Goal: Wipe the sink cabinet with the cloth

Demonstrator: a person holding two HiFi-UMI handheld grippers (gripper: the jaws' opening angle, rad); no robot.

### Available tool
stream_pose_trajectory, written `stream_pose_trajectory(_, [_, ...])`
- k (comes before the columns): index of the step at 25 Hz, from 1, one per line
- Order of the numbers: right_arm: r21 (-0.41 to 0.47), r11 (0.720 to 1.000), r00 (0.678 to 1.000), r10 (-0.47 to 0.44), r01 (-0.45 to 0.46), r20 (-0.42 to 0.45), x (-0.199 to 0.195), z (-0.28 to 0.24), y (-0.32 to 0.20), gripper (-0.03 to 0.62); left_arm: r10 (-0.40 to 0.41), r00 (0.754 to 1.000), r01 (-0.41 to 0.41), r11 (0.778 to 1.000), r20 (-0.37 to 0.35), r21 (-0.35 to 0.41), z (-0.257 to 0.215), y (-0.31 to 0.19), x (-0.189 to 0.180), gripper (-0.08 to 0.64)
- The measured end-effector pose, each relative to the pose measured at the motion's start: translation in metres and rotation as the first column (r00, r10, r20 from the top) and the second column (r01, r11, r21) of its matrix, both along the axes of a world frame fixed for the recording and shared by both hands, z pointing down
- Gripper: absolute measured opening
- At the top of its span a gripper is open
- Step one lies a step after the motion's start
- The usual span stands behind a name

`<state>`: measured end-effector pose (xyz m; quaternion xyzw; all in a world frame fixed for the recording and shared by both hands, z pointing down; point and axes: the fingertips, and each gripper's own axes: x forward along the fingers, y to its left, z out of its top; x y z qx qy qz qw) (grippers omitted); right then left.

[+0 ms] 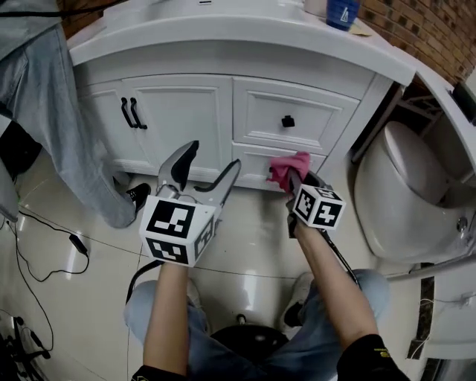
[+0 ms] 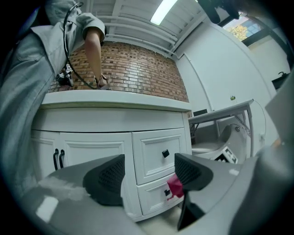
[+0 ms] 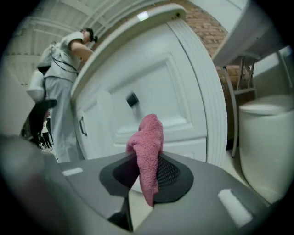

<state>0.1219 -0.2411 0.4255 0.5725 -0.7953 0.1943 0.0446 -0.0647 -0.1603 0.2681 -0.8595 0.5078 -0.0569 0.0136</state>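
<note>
Seen from above, a white sink cabinet (image 1: 178, 111) stands in front of a seated person who holds a gripper in each hand. The right gripper (image 1: 296, 181) has its jaws clenched on a pink cloth (image 1: 288, 168). It is pinched near the middle, so a bunched end stands up past the jaw tips and a shorter tail hangs below. The cloth sits at the front of the lower drawer (image 1: 256, 160), very near it; whether it touches cannot be told. The left gripper (image 1: 216, 154) hovers just to the left, jaws spread wide with nothing between them; only the cabinet shows through the gap. The cloth looks like terry: soft, light and limp. It would likely fold or slip if taken by a corner, so a hold on a thick bunch, as here, seems best for pressing it against the panels. The cabinet fronts are painted and panelled, with a black knob (image 1: 288, 120) on the upper drawer and a pair of black handles (image 1: 132, 113) on the doors; these stick out and could snag a wiping stroke. A toilet (image 1: 401, 186) stands close on the right, leaving little room for the right arm. On the left, another person's grey trouser leg (image 1: 67, 134) and shoe (image 1: 137, 195) are beside the cabinet, and a black cable (image 1: 76, 243) trails over the tiled floor (image 1: 253, 238). A blue bottle (image 1: 342, 11) rests on the bench top (image 1: 245, 30) above.
</note>
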Motion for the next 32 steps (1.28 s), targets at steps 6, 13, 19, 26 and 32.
stream_pose_trajectory(6, [0.348, 0.931, 0.993, -0.094, 0.111, -0.065, -0.031, -0.156, 0.092, 0.077, 0.031, 0.999, -0.029, 0.998, -0.029, 0.048, -0.016, 0.043, 0.004, 0.337])
stream_pose_trajectory(13, [0.365, 0.926, 0.995, -0.086, 0.098, -0.048, -0.030, -0.158, 0.156, 0.075, 0.020, 1.000, -0.020, 0.995, -0.001, 0.095, -0.023, 0.076, 0.020, 0.310])
stream_pose_trajectory(19, [0.405, 0.912, 0.996, -0.031, 0.065, -0.089, -0.016, -0.174, 0.165, 0.077, 0.013, 0.996, -0.001, 0.992, -0.093, 0.124, -0.034, 0.078, 0.021, 0.308])
stream_pose_trajectory(26, [0.407, 0.910, 0.997, -0.056, 0.073, -0.053, -0.015, -0.172, 0.167, 0.077, 0.013, 0.996, -0.003, 0.993, -0.088, 0.116, -0.030, 0.076, 0.023, 0.308])
stream_pose_trajectory(32, [0.400, 0.913, 0.997, -0.066, 0.075, -0.035, -0.020, -0.173, 0.157, 0.077, 0.013, 0.996, -0.003, 0.994, -0.086, 0.111, -0.029, 0.064, 0.019, 0.308])
